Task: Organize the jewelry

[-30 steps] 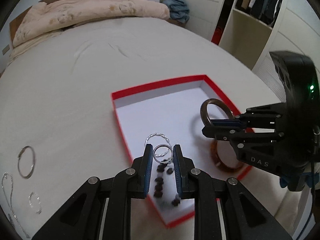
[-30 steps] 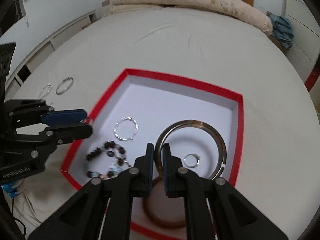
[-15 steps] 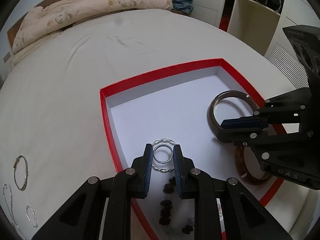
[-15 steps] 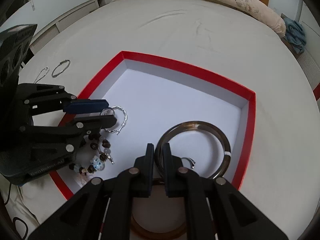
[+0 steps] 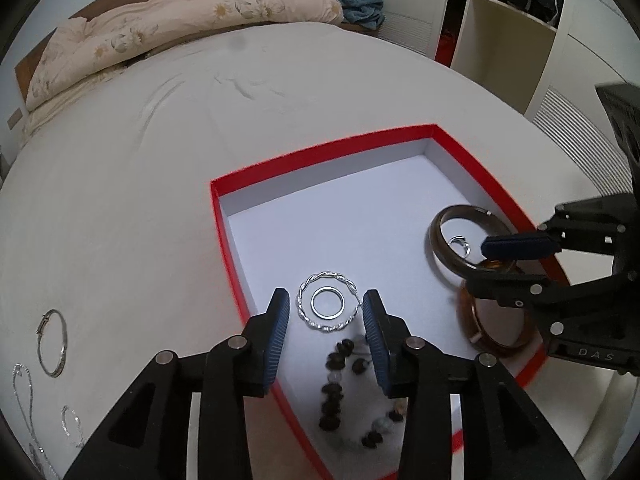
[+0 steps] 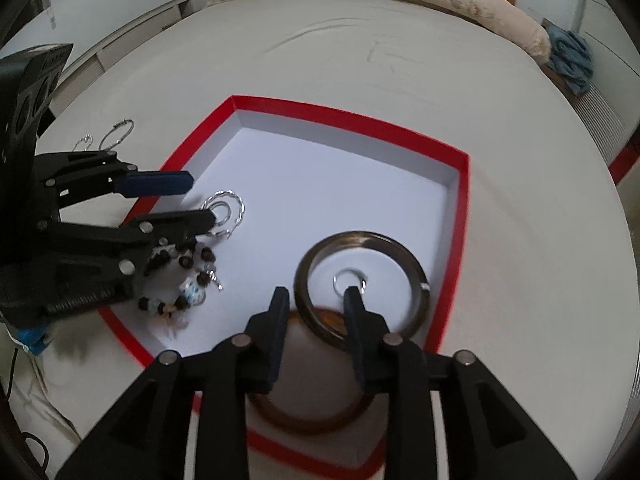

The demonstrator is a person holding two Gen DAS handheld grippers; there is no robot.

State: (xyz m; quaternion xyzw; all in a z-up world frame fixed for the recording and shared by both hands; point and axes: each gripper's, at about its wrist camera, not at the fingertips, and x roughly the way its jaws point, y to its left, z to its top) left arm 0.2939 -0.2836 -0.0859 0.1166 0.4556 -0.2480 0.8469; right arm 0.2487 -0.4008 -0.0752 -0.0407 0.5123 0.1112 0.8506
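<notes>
Bed [image 5: 120,208] under everything, pale sheet, red-rimmed box [image 5: 320,152] set on it. Left gripper [image 5: 324,312] over the near corner, jaws opening, nothing pressed between; a second ago clamped on the plain silver ring [image 5: 328,303], now dropped flat inside the twisted silver bangle [image 5: 327,307]. Right gripper [image 6: 316,304] likewise parting, jaws astride the dark bangle's [image 6: 362,278] near rim but off it; pinched edge-up before, now lying flat around a small ring [image 6: 351,280]. Both pieces judged delivered; bracelets [image 5: 52,342] outside the box yet to be fetched.
</notes>
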